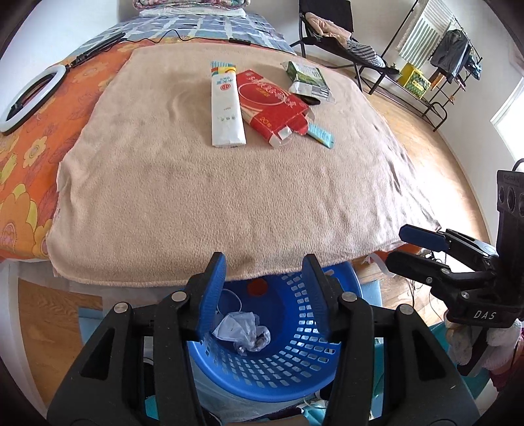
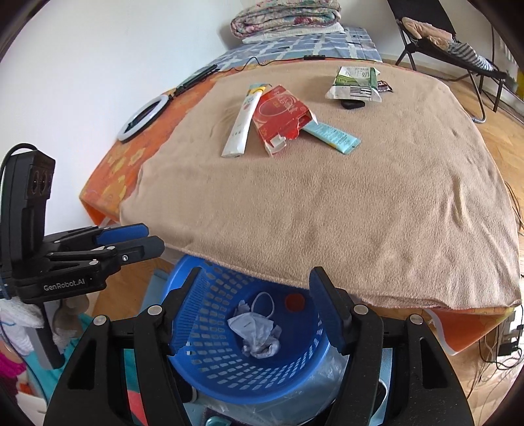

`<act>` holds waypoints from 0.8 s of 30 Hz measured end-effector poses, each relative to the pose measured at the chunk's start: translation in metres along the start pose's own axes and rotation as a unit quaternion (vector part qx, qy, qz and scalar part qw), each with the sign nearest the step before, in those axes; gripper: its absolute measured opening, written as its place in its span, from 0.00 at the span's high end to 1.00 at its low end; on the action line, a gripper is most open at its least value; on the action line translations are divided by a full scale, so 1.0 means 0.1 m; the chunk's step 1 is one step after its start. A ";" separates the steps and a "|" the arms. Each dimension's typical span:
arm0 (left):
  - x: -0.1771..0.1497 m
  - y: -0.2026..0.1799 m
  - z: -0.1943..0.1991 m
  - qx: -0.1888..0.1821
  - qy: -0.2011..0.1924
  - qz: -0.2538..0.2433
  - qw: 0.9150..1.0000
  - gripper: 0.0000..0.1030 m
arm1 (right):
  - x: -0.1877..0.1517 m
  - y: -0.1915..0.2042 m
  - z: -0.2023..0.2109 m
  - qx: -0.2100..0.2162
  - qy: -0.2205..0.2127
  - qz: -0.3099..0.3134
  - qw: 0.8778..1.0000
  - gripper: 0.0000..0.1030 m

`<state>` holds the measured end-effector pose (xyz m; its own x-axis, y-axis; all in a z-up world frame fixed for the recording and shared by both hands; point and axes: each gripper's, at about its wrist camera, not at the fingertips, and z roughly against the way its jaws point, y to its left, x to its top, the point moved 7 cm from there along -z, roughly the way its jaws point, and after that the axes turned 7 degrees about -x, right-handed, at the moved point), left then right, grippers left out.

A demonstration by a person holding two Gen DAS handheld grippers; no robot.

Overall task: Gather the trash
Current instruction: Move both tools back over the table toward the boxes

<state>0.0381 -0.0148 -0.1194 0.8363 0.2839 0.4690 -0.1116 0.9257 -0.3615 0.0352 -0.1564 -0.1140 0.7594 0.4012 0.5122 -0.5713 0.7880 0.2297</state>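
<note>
Both grippers hover over a blue slotted basket (image 1: pixel 294 360) (image 2: pixel 213 327) at the bed's near edge. Crumpled white trash (image 1: pixel 242 331) (image 2: pixel 255 331) lies inside it. My left gripper (image 1: pixel 265 278) (image 2: pixel 155 237) is open with nothing between its pads. My right gripper (image 2: pixel 255 285) (image 1: pixel 398 245) is open and empty too. Far back on the beige blanket (image 1: pixel 196 196) (image 2: pixel 327 213) lie a long white packet (image 1: pixel 226 105) (image 2: pixel 240 127), a torn red carton (image 1: pixel 271 101) (image 2: pixel 281 111), a teal wrapper (image 1: pixel 321 132) (image 2: pixel 330 134) and a flattened green-and-white carton (image 1: pixel 308 78) (image 2: pixel 353 83).
A ring light (image 1: pixel 29 98) (image 2: pixel 144 114) with its cable lies on the orange floral sheet at the left. A folded quilt (image 2: pixel 285 16) sits at the bed's head. A folding chair (image 1: pixel 327 29) and a clothes rack (image 1: pixel 442 59) stand on the wooden floor at the right.
</note>
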 end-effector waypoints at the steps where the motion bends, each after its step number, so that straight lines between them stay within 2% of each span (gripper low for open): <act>1: 0.05 0.01 0.01 0.000 -0.004 0.001 1.000 0.52 | 0.05 -0.01 0.01 -0.001 -0.003 0.000 1.000 0.37; 11: 0.61 0.16 -0.05 0.003 -0.033 0.020 0.999 0.52 | 0.62 -0.20 0.05 0.011 -0.039 -0.015 0.999 0.37; 17: 0.88 0.27 -0.20 0.004 -0.038 0.030 0.999 0.52 | 0.94 -0.37 -0.08 0.028 -0.040 -0.046 0.998 0.37; 22: 1.07 0.33 -0.36 -0.011 -0.037 0.041 0.998 0.52 | 1.13 -0.46 -0.25 0.038 -0.036 -0.063 0.997 0.37; 23: 1.11 0.36 -0.40 -0.010 -0.036 0.045 0.998 0.50 | 1.17 -0.48 -0.28 0.041 -0.036 -0.067 0.996 0.37; 24: 1.14 0.38 -0.44 -0.009 -0.035 0.046 0.998 0.45 | 1.20 -0.50 -0.31 0.043 -0.035 -0.070 0.996 0.37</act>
<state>0.1527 0.0416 -0.1149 0.7829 0.3848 0.4888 -0.1760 0.8907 -0.4192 0.1641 -0.1330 -0.0899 0.8118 0.2545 0.5256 -0.4879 0.7901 0.3711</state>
